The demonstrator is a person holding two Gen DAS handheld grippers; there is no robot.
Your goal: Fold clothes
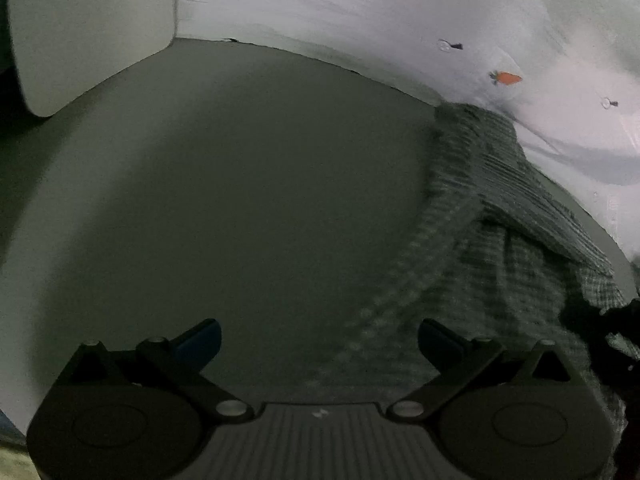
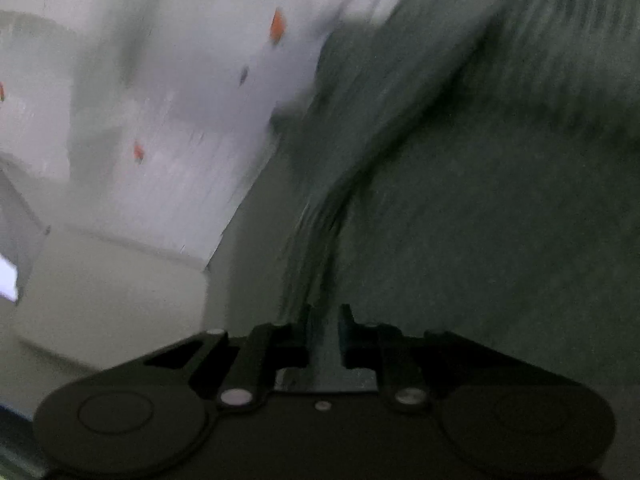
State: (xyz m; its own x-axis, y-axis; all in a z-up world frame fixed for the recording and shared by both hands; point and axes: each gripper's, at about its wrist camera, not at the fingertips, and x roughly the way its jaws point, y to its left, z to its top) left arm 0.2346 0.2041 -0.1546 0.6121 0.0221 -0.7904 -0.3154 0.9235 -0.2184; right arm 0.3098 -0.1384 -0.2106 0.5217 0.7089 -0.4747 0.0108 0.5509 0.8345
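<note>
Left gripper [image 1: 319, 340] hangs with its jaws spread wide, right gripper [image 2: 324, 334] has jaws nearly closed

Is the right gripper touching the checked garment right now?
Touching. In the right wrist view the right gripper has its fingers nearly closed on a fold of the checked garment, which runs up from between them.

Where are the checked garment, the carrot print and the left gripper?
checked garment [image 1: 516, 240]: left wrist view, on its folded upper layer.
carrot print [image 1: 507, 78]: left wrist view, on the orange body.
left gripper [image 1: 319, 340]: left wrist view, midway between its open fingertips.
</note>
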